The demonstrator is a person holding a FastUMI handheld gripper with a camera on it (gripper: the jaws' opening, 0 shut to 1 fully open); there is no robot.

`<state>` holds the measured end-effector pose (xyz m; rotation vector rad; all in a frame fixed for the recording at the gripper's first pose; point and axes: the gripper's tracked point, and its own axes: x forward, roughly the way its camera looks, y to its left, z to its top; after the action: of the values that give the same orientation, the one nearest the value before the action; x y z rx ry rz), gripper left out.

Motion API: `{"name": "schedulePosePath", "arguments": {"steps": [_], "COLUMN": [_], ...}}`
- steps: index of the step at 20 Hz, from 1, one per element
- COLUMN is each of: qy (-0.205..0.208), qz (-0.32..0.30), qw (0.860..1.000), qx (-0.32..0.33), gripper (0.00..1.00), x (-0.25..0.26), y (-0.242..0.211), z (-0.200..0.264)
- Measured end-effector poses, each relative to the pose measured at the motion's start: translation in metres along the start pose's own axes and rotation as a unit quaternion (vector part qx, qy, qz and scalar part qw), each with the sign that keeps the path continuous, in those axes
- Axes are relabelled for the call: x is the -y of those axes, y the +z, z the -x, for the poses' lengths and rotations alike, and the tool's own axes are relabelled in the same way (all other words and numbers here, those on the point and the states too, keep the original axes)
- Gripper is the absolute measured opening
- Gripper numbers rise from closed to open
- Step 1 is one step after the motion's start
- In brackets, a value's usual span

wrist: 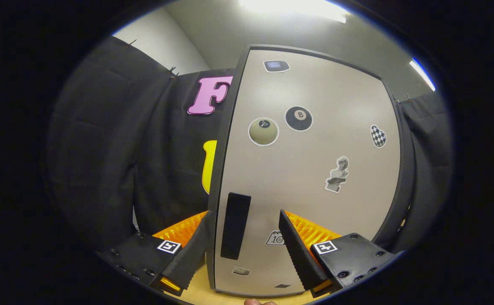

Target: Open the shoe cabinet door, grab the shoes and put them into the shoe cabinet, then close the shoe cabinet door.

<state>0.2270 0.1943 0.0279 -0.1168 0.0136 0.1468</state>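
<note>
Cabinet door [310,169] (beige, stickered) stands upright just ahead, its dark handle [235,225] near the left edge. Gripper [244,222] open wide; handle and door edge sit between the fingers, neither finger visibly pressing.

We see the shoe cabinet door [314,169], a smooth, matt beige panel with a dark matt frame and handle [235,225], dotted with glossy stickers [299,118]. Creased matt cloth [115,140] hangs beside it; the gripper [243,243] fingers' inner faces look ribbed.
</note>
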Motion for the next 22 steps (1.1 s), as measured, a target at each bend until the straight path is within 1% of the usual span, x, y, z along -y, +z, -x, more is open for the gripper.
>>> {"name": "schedulePosePath", "arguments": {"steps": [1, 3, 4, 6, 8, 10, 12, 15, 18, 19, 20, 21, 22], "qy": [0.000, -0.028, -0.033, -0.028, -0.032, -0.027, -0.008, -0.009, -0.006, -0.006, -0.006, -0.004, -0.001], "qz": [0.004, 0.030, 0.037, 0.033, 0.026, 0.024, 0.038, 0.025, -0.028, -0.036, -0.036, -0.031, -0.027], "qw": [1.000, 0.999, 0.999, 0.999, 0.999, 0.999, 0.999, 0.999, 0.999, 0.999, 0.999, 0.999, 0.999], "qx": [-0.001, 0.005, 0.004, -0.003, -0.016, -0.008, -0.005, -0.018, -0.031, -0.035, -0.032, -0.028, -0.023], "gripper": [0.97, 0.97, 0.97, 0.97, 0.95, 0.92, 0.81, 0.46, 0.34, 0.30, 0.30, 0.22, 0.19], "x": [-0.002, 0.010, 0.011, 0.009, 0.009, 0.002, -0.008, -0.012, -0.012, -0.013, -0.013, -0.013, -0.014], "y": [-0.003, -0.005, -0.008, -0.015, -0.021, -0.019, -0.019, -0.024, -0.027, -0.027, -0.028, -0.027, -0.025], "z": [-0.008, -0.021, -0.026, -0.033, -0.035, -0.036, -0.038, -0.034, -0.037, -0.036, -0.038, -0.035, -0.036]}}
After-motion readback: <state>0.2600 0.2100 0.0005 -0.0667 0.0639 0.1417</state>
